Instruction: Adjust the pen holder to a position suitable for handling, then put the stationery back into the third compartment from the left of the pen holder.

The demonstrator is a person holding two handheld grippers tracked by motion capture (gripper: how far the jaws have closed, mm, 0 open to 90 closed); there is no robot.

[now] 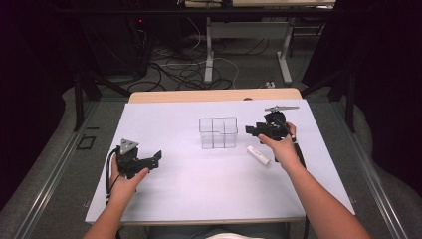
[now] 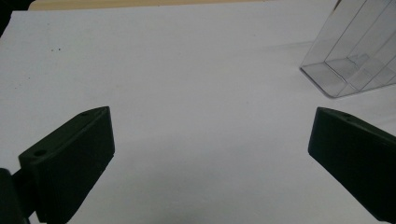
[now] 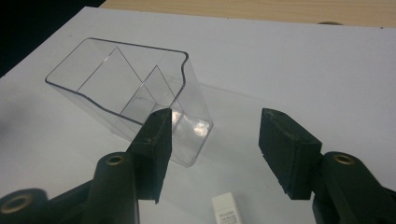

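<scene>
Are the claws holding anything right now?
No, nothing is held. The left claw and the right claw are both open, with only bare white table between their jaws. The small white stick and the clear plastic divided box sit untouched.

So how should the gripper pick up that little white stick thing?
The white tube lies flat on the sheet, slanted. Probably best to come straight down with the right gripper, jaws across its narrow middle, since its long sides are free and nothing touches it.

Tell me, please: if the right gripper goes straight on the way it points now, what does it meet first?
Probably the clear divided organizer: the open right gripper points toward it and slightly down, so it might touch the white sheet first; depth is unclear.
</scene>
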